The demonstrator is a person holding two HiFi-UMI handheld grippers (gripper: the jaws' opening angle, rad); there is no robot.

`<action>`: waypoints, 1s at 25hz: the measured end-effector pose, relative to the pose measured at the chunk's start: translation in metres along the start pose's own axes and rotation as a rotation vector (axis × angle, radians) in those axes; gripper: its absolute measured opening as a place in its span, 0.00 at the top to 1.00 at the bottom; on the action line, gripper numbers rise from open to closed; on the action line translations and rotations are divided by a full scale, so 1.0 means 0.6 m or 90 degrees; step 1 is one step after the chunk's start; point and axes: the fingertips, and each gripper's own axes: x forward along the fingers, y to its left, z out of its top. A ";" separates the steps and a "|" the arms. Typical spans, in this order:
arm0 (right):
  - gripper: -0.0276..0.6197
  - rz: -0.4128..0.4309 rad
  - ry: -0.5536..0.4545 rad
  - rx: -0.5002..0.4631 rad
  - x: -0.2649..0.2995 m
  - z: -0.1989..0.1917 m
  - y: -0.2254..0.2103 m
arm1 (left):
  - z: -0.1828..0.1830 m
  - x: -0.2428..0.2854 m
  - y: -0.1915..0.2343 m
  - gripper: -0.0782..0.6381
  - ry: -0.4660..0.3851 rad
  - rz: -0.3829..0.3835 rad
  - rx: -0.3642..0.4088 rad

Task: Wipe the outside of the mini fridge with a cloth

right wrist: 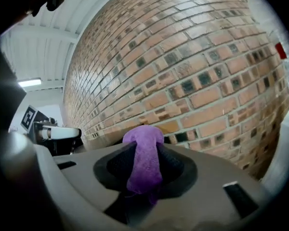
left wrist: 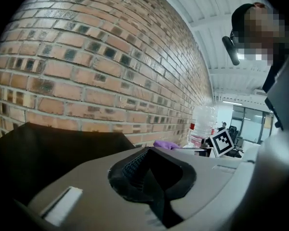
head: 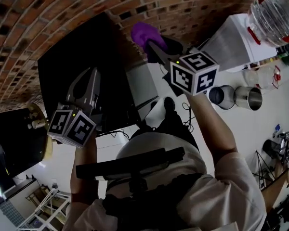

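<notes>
Cloth (right wrist: pixel 145 165) pinched in right tool (right wrist: pixel 143 148); two steel cups (head: pixel 248 98) side-by-side.

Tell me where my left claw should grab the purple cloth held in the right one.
Probably the bunched end of the purple cloth poking past the right claw, from the brick wall side. The rest is pinched inside it, so only that end is free for the left claw.

1. I take this for an office-style lab or studio: a long red-brown brick wall (head: pixel 86 4) under a white ribbed ceiling (right wrist: pixel 38 42) with a strip light (right wrist: pixel 30 83).
2. Glass-walled partitions (left wrist: pixel 250 124) stand further off.
3. A big clear water-cooler bottle (head: pixel 279 8), two steel cups (head: pixel 248 97), and what looks like a black tripod (head: pixel 262 165).
</notes>
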 end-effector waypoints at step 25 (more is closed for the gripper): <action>0.77 0.188 -0.096 0.280 0.238 0.027 0.008 | 0.017 0.059 0.025 0.88 -0.039 0.096 0.064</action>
